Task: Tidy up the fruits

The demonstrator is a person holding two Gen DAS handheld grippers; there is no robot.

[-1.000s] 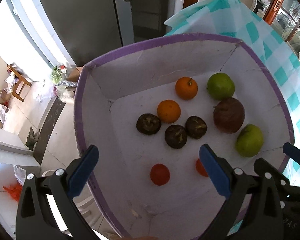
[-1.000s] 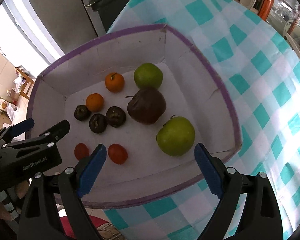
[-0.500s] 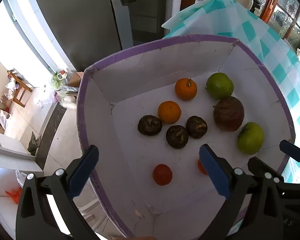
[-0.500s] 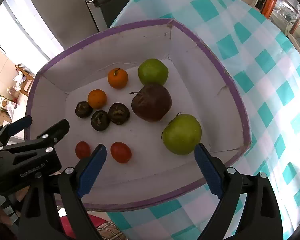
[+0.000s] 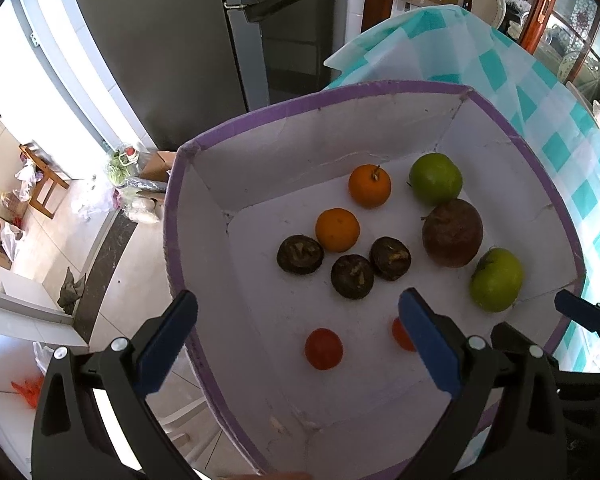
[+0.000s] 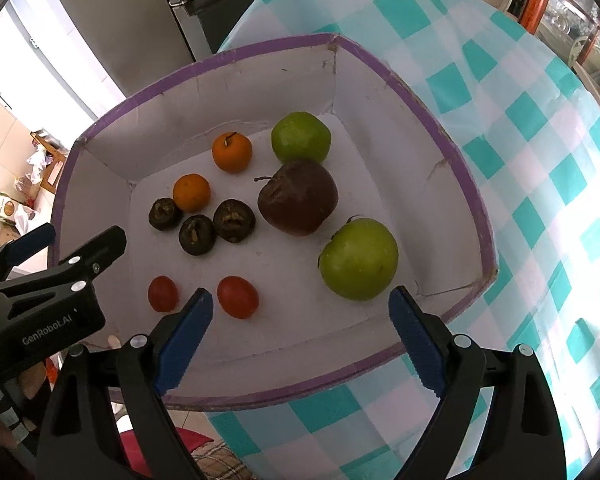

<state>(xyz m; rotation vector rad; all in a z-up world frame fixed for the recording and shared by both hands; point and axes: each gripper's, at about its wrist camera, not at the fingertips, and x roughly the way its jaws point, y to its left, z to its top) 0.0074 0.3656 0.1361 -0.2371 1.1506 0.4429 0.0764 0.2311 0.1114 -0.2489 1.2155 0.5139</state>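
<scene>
A white cardboard box with a purple rim [image 5: 340, 98] [image 6: 428, 120] holds loose fruit. Inside lie two green apples [image 6: 358, 258] [image 6: 301, 137], a dark red apple [image 6: 297, 198], two oranges [image 6: 231, 152] [image 6: 191, 193], three dark brown fruits [image 6: 197, 235] and two small red tomatoes [image 6: 237, 297] [image 6: 163, 293]. The same fruit shows in the left wrist view, with a tomato [image 5: 324, 349] nearest. My left gripper [image 5: 297, 340] is open and empty above the box's near left wall. My right gripper [image 6: 300, 326] is open and empty above the near edge, beside the near green apple.
The box sits on a table with a teal and white checked cloth [image 6: 520, 160]. A grey fridge [image 5: 187, 40] stands behind. The tiled floor [image 5: 71, 216] lies left of the box, below its overhanging corner. The left gripper also shows in the right wrist view [image 6: 39, 280].
Both grippers have shifted slightly, so the box and fruit sit a little further right and lower in the views. Both stay open and empty. The fruit has not moved.
</scene>
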